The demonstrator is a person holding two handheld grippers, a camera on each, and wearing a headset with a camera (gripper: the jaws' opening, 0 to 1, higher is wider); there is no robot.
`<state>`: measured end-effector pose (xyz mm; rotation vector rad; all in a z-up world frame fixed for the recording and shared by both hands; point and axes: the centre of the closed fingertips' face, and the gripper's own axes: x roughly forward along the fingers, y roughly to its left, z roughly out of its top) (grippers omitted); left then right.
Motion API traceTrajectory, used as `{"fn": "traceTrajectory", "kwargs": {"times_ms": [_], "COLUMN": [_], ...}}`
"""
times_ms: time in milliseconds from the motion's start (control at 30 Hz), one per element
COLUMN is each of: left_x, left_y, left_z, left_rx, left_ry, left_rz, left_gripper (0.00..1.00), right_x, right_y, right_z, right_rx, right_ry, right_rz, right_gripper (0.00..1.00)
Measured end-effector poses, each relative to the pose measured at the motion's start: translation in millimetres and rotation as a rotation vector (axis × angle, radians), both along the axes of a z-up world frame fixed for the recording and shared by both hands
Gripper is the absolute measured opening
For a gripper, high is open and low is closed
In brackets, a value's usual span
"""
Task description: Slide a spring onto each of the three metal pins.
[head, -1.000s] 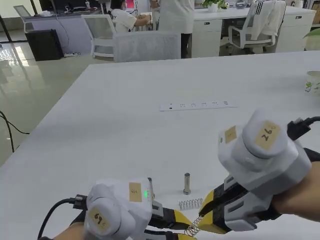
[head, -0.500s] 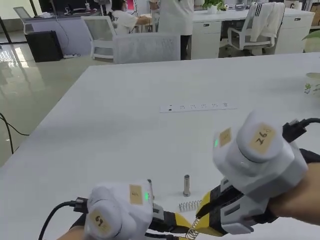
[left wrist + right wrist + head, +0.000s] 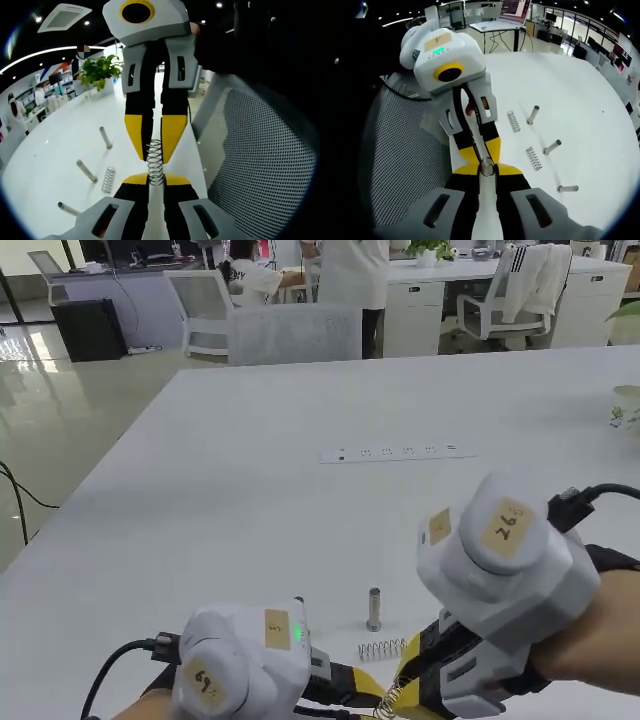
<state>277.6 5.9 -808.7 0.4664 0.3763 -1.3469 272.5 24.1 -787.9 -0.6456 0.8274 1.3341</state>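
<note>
One spring (image 3: pixel 156 157), long axis bridging left gripper (image 3: pixel 156 179) and right gripper (image 3: pixel 487 171), each clamped on an end

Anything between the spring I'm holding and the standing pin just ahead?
Yes: a loose spring lies flat on the table right in front of the standing pin, between it and the held spring. Lifting over it would probably avoid a nudge.

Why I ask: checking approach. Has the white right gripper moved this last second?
Yes: right gripper drifted left and lower, away from the white power strip.
</note>
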Motion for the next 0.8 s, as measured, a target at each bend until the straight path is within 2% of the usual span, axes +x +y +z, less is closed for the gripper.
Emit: {"fn": "traceTrajectory", "kwargs": {"times_ms": [367, 800], "left_x": [-4.2, 0.3], "left_y": [-5.3, -3.9], "left_z": [3.0, 4.1], "left_rx": [0.004, -0.034], "left_ry": [-0.014, 0.016], "left_rz": [-0.021, 0.010], "left_gripper": [0.02, 0.03], "right_x": [-3.7, -0.3], "right_y": [0.0, 0.4], "right_z": [-8.7, -7.9], "right_rx": [-0.026, -0.024], "right_ry": [0.023, 0.018], "right_rz": [0.013, -0.005], "right_gripper": [0.09, 0.08]}}
